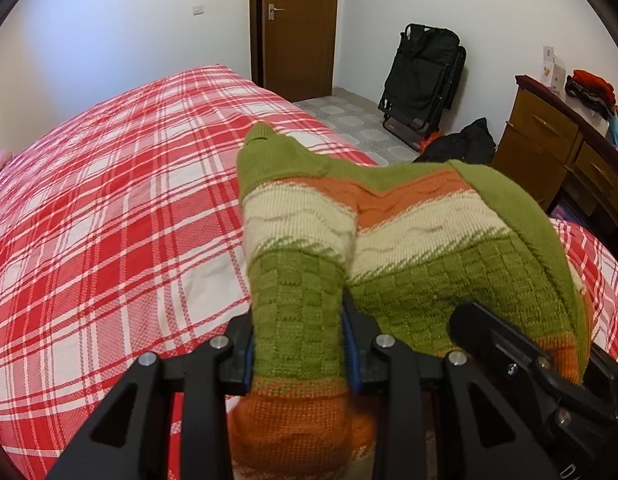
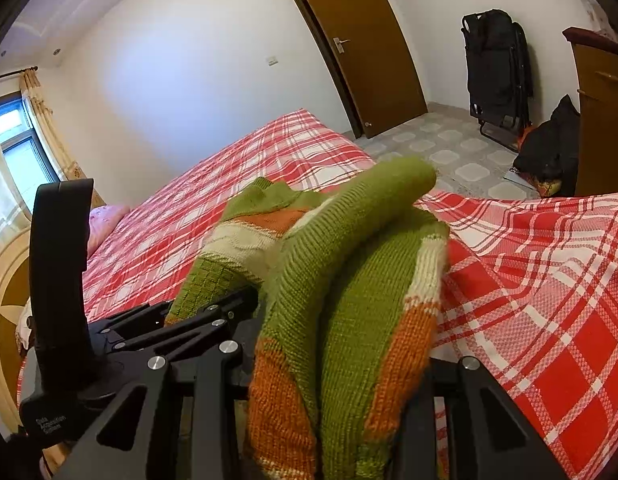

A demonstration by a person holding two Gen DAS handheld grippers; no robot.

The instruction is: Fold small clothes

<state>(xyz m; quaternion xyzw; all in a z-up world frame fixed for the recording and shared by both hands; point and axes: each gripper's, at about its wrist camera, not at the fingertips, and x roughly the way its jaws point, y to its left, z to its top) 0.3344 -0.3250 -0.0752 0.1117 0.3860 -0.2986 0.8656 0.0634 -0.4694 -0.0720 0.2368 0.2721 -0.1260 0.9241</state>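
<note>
A small knitted sweater (image 1: 409, 240) in green, cream and orange stripes is lifted above the bed. My left gripper (image 1: 301, 352) is shut on one bunched edge of it, the fabric pinched between the blue-padded fingers. My right gripper (image 2: 337, 376) is shut on another part of the sweater (image 2: 349, 280), which drapes over its fingers and hides them. In the left wrist view the right gripper (image 1: 521, 356) sits close at the right. In the right wrist view the left gripper (image 2: 197, 320) sits close at the left.
The bed has a red and white plaid cover (image 1: 109, 220). A brown door (image 1: 297, 24), a folded black chair (image 1: 421, 80) and dark bags (image 1: 465, 144) stand on the tiled floor beyond. A wooden dresser (image 1: 557, 148) is at the right. A window with curtain (image 2: 21, 140) is at the left.
</note>
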